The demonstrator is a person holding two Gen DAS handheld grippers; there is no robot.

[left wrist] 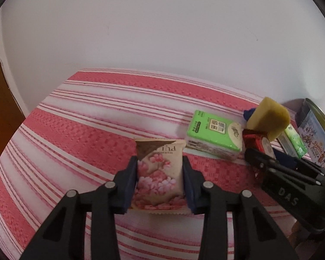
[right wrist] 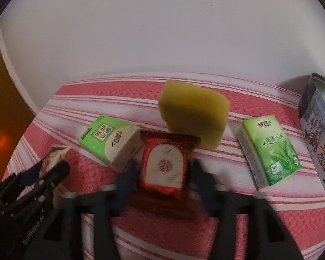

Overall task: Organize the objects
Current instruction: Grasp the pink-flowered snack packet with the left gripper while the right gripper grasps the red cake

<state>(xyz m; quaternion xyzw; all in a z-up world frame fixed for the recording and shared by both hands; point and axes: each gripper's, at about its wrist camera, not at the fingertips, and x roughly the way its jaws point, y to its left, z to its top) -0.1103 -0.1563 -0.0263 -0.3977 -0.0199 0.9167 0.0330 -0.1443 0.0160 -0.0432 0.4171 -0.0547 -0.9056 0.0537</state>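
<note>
Plain white wall (left wrist: 162,28) takes up the whole top half in both views, with a few tiny dark specks on it. Below it there's a surface covered in a red and white striped woven cloth (left wrist: 80,117), running right up against the wall. Off to the left is a strip of brown wood (right wrist: 2,82), maybe a door or frame, with an orange glow low down. Light's soft and even.

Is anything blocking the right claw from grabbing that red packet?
Nothing visible. The red packet already lies between the right gripper's open fingers, with small gaps each side. The yellow sponge leans just behind it.
</note>
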